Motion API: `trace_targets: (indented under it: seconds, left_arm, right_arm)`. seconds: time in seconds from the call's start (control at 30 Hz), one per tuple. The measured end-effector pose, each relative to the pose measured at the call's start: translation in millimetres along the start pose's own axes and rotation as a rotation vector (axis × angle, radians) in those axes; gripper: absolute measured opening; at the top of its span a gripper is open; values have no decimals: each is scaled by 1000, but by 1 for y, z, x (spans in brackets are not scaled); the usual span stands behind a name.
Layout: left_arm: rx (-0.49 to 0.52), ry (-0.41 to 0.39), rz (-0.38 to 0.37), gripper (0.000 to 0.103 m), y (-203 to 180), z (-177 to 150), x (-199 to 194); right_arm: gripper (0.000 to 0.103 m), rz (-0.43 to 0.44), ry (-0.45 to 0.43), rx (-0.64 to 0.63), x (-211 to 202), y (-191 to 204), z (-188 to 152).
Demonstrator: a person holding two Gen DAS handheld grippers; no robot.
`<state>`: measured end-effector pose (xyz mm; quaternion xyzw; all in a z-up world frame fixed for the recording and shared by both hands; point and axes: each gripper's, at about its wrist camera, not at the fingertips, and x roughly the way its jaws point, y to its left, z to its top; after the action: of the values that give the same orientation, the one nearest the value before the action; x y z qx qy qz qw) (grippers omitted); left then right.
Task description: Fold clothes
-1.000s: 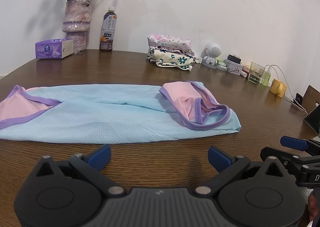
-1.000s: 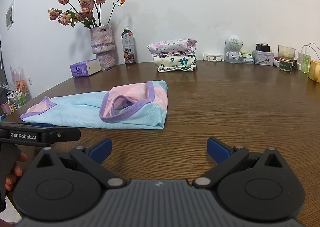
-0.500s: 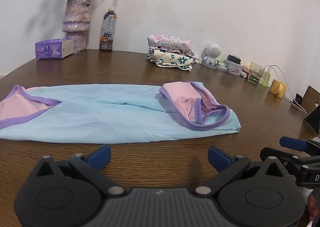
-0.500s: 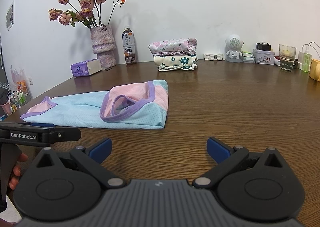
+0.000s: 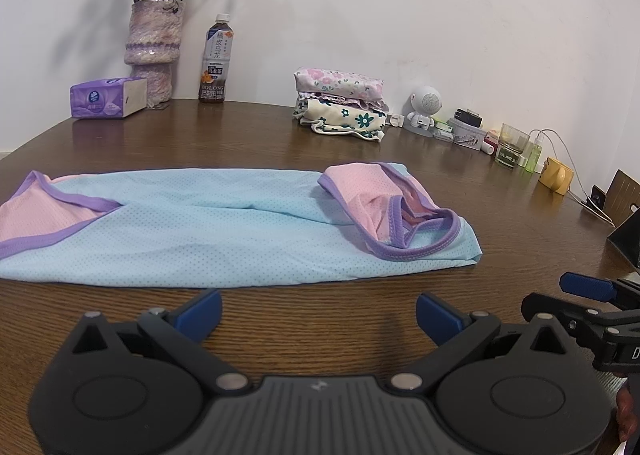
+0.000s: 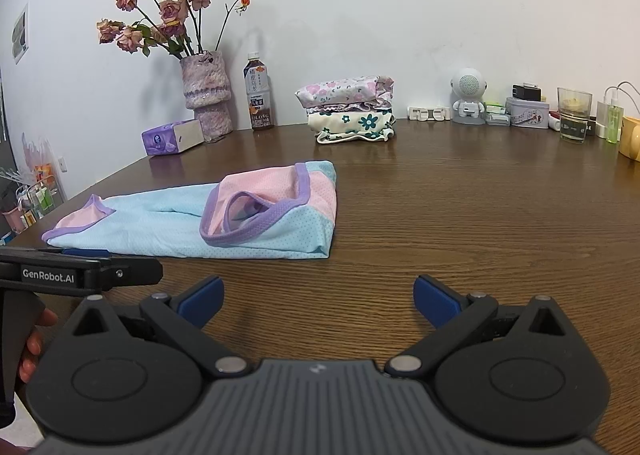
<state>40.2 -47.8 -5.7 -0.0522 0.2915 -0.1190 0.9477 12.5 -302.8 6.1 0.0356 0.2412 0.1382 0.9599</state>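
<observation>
Almost nothing has been moved since the earlier frames: in the right wrist view the scene has shifted only by a trace, and the garment (image 5: 224, 223) is laid exactly as it was. It is spread flat on the table (image 5: 320, 135) as a long blue strip with pink panels and purple trim, one end already turned over on itself near the right tongs (image 6: 316, 301). Both the left tongs (image 5: 318, 313) and the right tongs are held wide open and empty, low over the bare wood just short of the near edge of the cloth, with nothing touched. A pause between folds is suggested by this stillness, and the strip is judged to be only partly folded. A further fold along its length is probably called for. A stack of folded clothes (image 5: 340, 103) is seen at the back by the wall.
</observation>
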Motion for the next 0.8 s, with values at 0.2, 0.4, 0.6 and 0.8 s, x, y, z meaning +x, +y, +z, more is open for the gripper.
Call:
trace_targets:
  seconds: [0.2,0.4,0.6,0.8]
  left_arm:
    - [2,1,2,103,-1,0,0]
    - [3,1,2,103,-1,0,0]
    - [1,0,1,103,0,-1,0]
    - [-6,-3,-5,103,1,-1,0]
  right_arm:
    - [103,1,-1,2,0,0,0]
    - [103,1,-2,2,0,0,0]
    - [103,1,-1,3,0,0,0]
    - [103,1,3,7,0,-1,0]
